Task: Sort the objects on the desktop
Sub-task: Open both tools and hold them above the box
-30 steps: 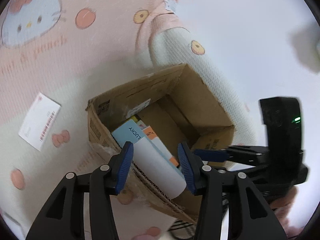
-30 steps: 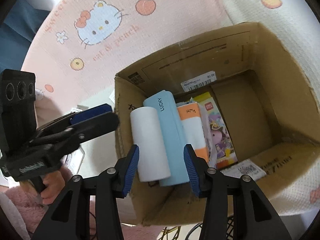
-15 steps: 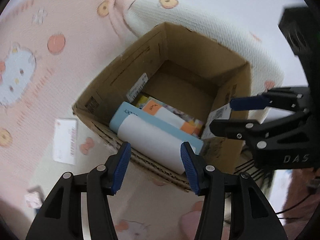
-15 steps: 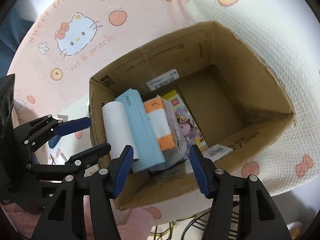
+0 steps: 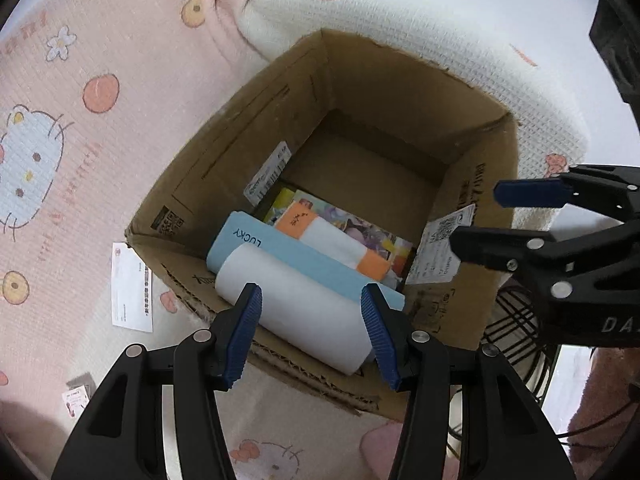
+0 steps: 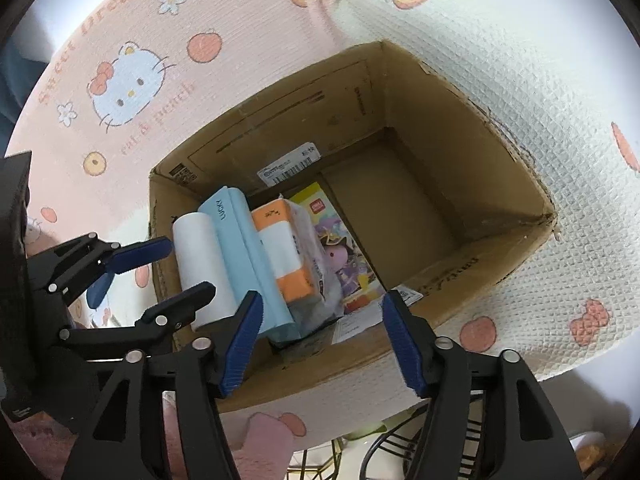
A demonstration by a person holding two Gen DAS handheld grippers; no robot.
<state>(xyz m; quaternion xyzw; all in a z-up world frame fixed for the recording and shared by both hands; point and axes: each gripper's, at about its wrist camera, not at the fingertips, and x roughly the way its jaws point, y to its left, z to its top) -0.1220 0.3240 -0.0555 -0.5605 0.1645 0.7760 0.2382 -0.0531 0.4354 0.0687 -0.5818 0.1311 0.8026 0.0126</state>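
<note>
I see the cardboard box [image 6: 400, 120] on the pink cartoon blanket [image 5: 80, 80], packed along one side: white roll [image 5: 296, 304], blue "LUCKY" pack [image 5: 280, 256], orange-and-white tissue pack [image 6: 288, 256]. My left gripper [image 5: 312, 332] hangs wide, gripping nothing; my right gripper [image 6: 320, 340] is opening, nothing between its jaws.

A pink cloth [image 5: 132, 32] printed with cartoon cats, peaches, bows and small flowers covers the desk; cursive lettering runs beside one cat face. A white waffle-textured part [image 6: 500, 64] of the same cloth, folded into a ridge, lies toward the far side and right. Beyond the cloth's far edge the surroundings are pale and washed out with bright light. Below the near edge, black wire framework [image 5: 516, 320] shows over a light floor, with thin cables [image 6: 384, 444] nearby.
</note>
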